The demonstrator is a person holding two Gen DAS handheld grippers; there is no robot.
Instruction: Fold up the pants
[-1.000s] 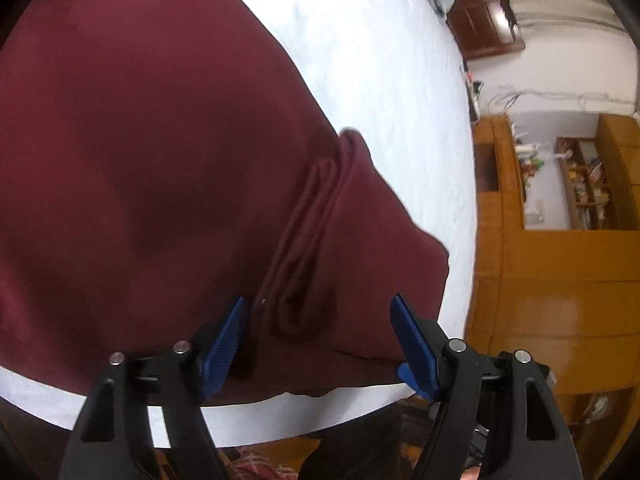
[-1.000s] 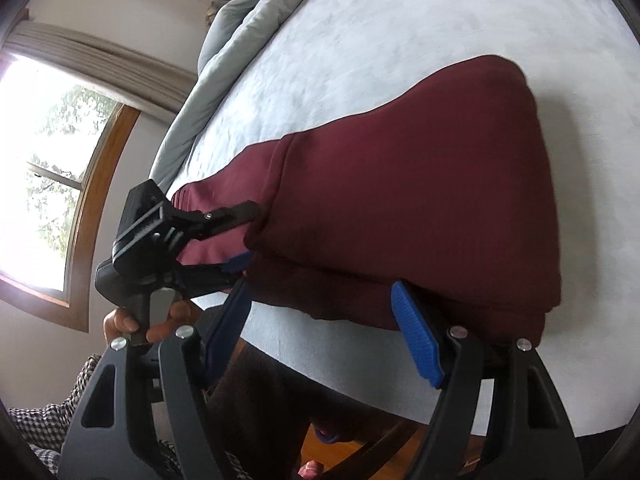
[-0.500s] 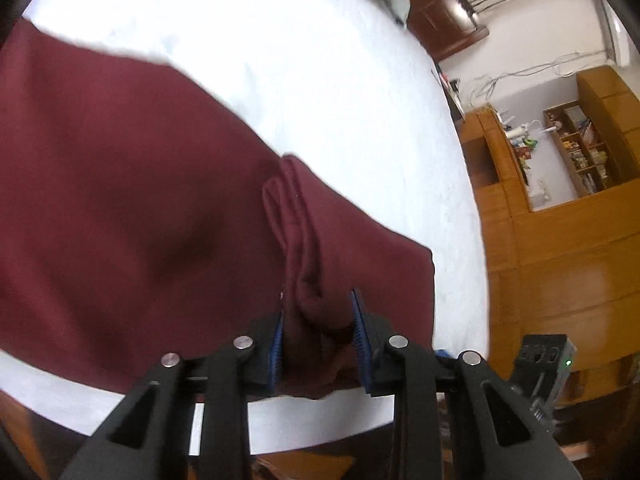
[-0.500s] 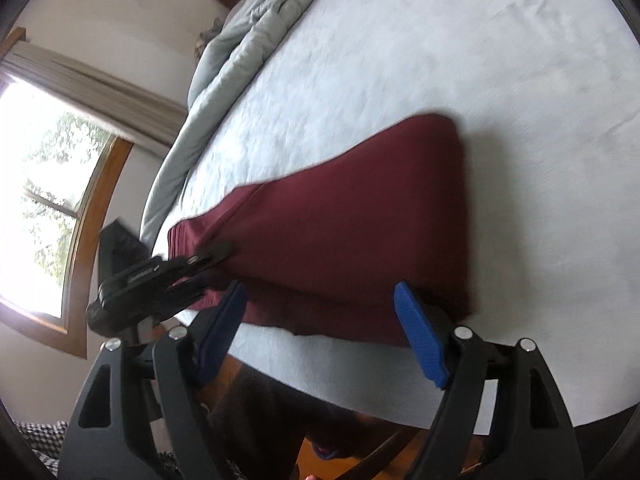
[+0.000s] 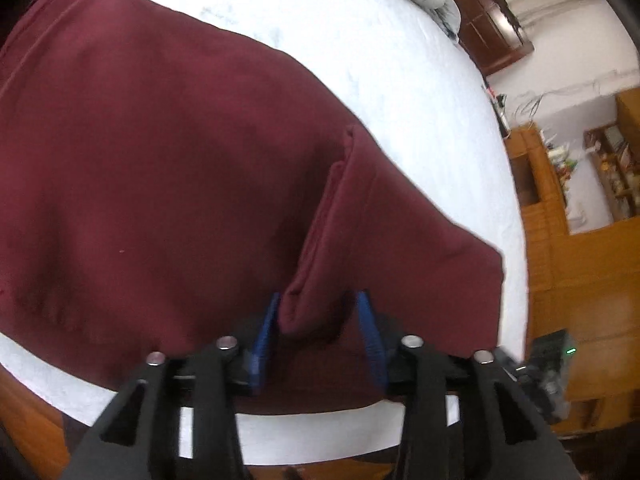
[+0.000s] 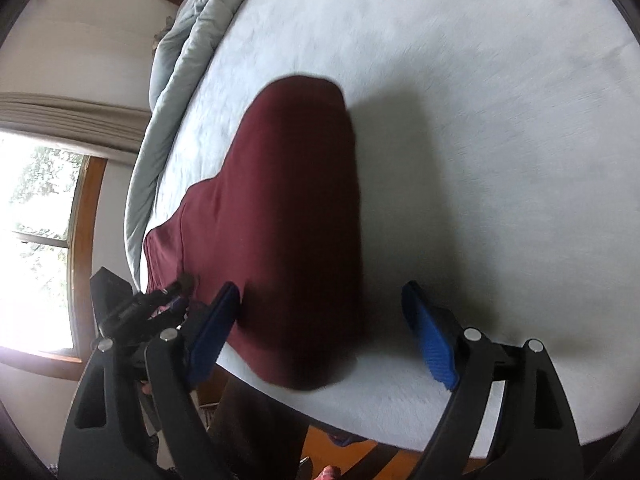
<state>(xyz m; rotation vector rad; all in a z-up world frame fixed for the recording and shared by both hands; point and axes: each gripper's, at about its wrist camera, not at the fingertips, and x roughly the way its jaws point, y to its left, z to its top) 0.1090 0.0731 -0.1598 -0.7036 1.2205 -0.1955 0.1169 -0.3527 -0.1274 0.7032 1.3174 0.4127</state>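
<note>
The maroon pants (image 5: 160, 160) lie folded on the white bed (image 5: 400, 80), close to its near edge. A raised fold of the cloth (image 5: 320, 240) runs down between the jaws of my left gripper (image 5: 318, 304), which are opening. The left pad touches the fold and the right pad stands just off it. In the right wrist view the pants (image 6: 288, 200) stretch away from me. My right gripper (image 6: 320, 292) is wide and still opening, astride their near folded end without pressing it. The left gripper (image 6: 176, 296) shows there at the pants' left corner.
A grey duvet (image 6: 180, 60) is bunched at the bed's far left side. A window (image 6: 36, 240) is beyond it. Wooden cabinets and shelves (image 5: 580, 280) stand past the bed. The other gripper's body with a green light (image 5: 556, 360) is at the bed's edge.
My left jaws pinched the raised fold half a second ago and have since spread. The right gripper rolled and sank toward the bed, its jaws wider, with the pants' end now between them.
</note>
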